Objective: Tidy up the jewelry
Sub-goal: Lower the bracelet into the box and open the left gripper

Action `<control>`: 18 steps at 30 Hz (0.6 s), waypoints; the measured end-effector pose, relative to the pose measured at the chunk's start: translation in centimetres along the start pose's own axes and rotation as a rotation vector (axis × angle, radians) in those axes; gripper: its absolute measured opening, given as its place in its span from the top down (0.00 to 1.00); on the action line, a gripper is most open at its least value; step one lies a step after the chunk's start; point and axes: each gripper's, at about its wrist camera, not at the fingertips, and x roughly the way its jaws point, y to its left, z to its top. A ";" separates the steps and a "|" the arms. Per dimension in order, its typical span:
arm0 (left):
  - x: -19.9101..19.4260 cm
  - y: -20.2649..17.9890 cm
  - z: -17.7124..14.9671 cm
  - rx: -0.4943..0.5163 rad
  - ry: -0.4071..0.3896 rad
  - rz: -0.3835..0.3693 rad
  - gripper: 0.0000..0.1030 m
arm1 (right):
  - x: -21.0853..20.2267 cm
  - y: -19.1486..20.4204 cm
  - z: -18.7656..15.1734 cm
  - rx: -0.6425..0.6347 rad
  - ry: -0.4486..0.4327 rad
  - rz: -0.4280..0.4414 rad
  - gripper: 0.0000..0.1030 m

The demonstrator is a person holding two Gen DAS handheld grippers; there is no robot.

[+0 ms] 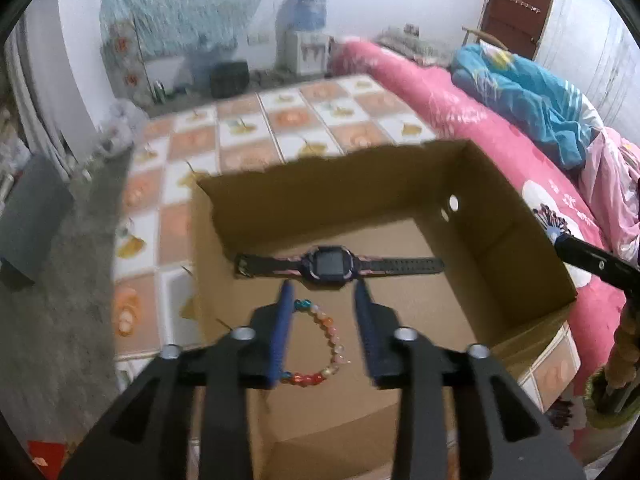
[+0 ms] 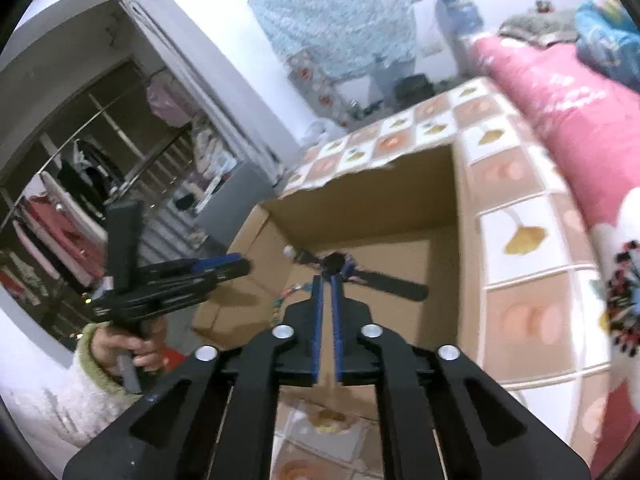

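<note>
Cardboard frames the left wrist view: an open box [image 1: 500, 216] sits on a tile-patterned bed covering [image 1: 248, 120], with a dark smartwatch [image 1: 332, 267] lying flat across its floor and a beaded bracelet [image 1: 320, 344] just in front. The left claw [image 1: 322, 294] hangs over the bracelet with its blue fingers [image 1: 282, 332] spread either side, gripping nothing, which suggests the beads have been set down there beside the watch so the jewelry is gathered in one container. From the right wrist view, the right claw [image 2: 327, 278] points at the watch [image 2: 340, 266], parted only by a narrow slit and empty, while a hand [image 2: 128, 346] in a fuzzy sleeve [image 2: 60, 392] holds the left claw [image 2: 240, 266] at the box's edge.
</note>
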 end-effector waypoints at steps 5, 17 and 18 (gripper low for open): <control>-4.2 0.9 -1.3 -0.016 -0.122 0.066 0.31 | -2.8 -1.5 -0.9 0.036 -0.069 -0.067 0.72; -0.2 6.3 -7.0 -0.396 0.030 -0.144 0.18 | 0.3 -3.7 -2.5 0.109 0.060 -0.183 0.59; 0.2 6.1 -7.3 -0.409 0.040 -0.190 0.18 | 0.5 -3.8 -2.5 0.108 0.064 -0.191 0.59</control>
